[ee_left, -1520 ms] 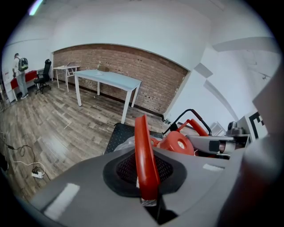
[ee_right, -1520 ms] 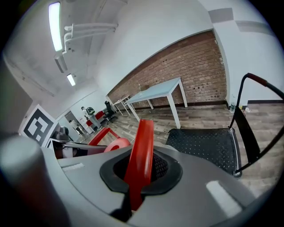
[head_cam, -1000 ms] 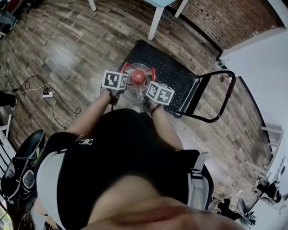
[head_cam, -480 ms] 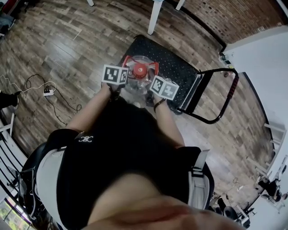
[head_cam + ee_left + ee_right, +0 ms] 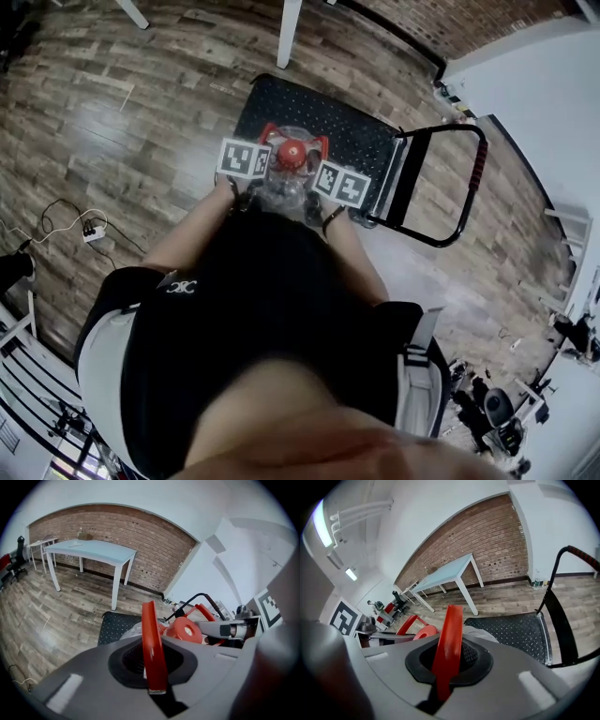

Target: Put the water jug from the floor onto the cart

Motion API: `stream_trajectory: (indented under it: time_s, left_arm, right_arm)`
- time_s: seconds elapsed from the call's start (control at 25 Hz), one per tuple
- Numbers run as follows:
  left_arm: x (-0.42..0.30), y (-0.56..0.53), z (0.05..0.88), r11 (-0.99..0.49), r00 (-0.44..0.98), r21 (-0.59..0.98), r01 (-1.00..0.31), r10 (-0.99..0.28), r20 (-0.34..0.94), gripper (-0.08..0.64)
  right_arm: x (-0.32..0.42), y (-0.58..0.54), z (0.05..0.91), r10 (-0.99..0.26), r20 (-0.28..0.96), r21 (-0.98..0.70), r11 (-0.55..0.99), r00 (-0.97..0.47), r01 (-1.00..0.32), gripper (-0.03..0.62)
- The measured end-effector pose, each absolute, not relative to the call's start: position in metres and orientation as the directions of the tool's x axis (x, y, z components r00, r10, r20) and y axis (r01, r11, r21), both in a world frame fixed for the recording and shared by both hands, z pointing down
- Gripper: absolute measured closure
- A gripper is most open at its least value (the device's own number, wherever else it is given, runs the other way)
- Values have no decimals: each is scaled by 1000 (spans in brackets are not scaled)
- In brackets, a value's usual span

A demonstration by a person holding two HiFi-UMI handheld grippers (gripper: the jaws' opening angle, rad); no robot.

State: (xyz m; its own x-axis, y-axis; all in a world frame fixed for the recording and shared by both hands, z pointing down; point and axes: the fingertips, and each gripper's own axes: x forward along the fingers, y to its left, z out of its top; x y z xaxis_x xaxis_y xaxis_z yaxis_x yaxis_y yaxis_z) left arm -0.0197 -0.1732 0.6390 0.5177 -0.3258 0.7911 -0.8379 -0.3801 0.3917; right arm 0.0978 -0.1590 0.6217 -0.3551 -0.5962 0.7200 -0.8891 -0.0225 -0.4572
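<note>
**Jug carried over the cart, not yet released**

The left gripper (image 5: 154, 667) is almost closed and pinches one side of the red handle (image 5: 151, 625) of the water jug (image 5: 283, 187). The right gripper (image 5: 446, 667) is closed in the same way on the other side. Compared with a second ago, both grippers have brought the jug from the near edge of the cart (image 5: 337, 117) to a place over its black studded deck, and a little lower. I judge that the carrying is almost finished and only the setting down and the release remain. Whether the bottom already touches the deck I cannot tell, because the jug hides it. The cart stands on a wooden floor (image 5: 122, 112), with its push bar (image 5: 472, 169) at the right. A white table (image 5: 91, 550) and a brick wall (image 5: 136, 536) are behind.
</note>
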Motion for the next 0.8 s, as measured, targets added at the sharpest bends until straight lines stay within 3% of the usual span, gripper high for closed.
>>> stream_trajectory:
  time_s: [0.4, 0.8]
  left_arm:
    - [-19, -237, 643, -482, 608, 447, -753, -250, 754, 538]
    - [-30, -267, 649, -465, 614, 462, -755, -255, 747, 540]
  right_arm:
    - [98, -200, 625, -588, 768, -419, -165, -252, -893, 568]
    - [84, -226, 633, -532, 801, -413, -157, -276, -897, 563]
